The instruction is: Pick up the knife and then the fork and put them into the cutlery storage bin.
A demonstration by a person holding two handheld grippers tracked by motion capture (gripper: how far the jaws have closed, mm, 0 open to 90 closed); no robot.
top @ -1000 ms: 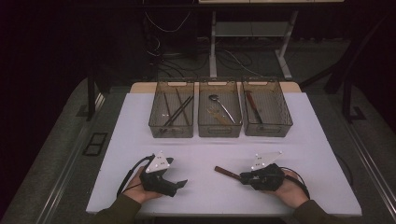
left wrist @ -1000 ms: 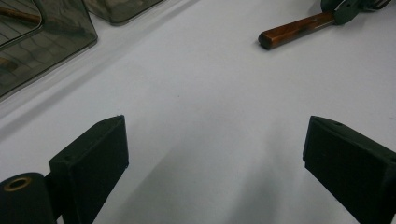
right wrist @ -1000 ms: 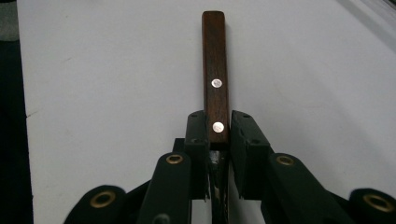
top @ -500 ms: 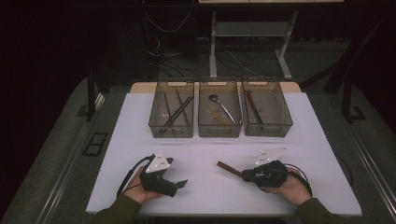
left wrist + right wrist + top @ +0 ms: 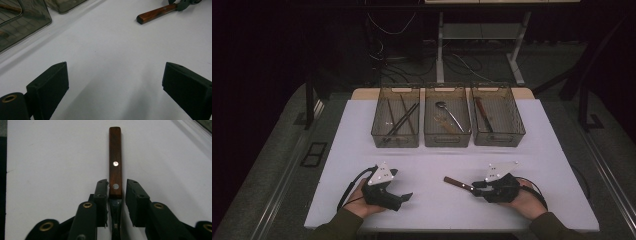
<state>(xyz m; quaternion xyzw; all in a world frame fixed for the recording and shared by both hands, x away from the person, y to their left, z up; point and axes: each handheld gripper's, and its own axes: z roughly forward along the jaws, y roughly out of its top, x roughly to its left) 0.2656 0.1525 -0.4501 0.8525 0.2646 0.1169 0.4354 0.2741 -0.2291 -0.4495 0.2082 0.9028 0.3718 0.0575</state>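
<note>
Dark room, white table (image 5: 437,165) lit from above, cables on the floor beyond. Right gripper (image 5: 117,192) just easing apart around a wood-handled knife (image 5: 115,157): one pad close against the handle, a gap at the other, handle lying on the surface and pointing straight ahead. Left gripper (image 5: 115,82) spread wide over bare tabletop. Three smoky clear plastic bins (image 5: 447,122) well ahead, holding utensils.

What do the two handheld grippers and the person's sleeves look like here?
Both the left gripper and the right gripper are black, each topped by a grey three-cornered plate with small dots and trailing a black cable. Their jaws carry blocky black pads with brass-ringed holes. The sleeves are dark olive.
</note>
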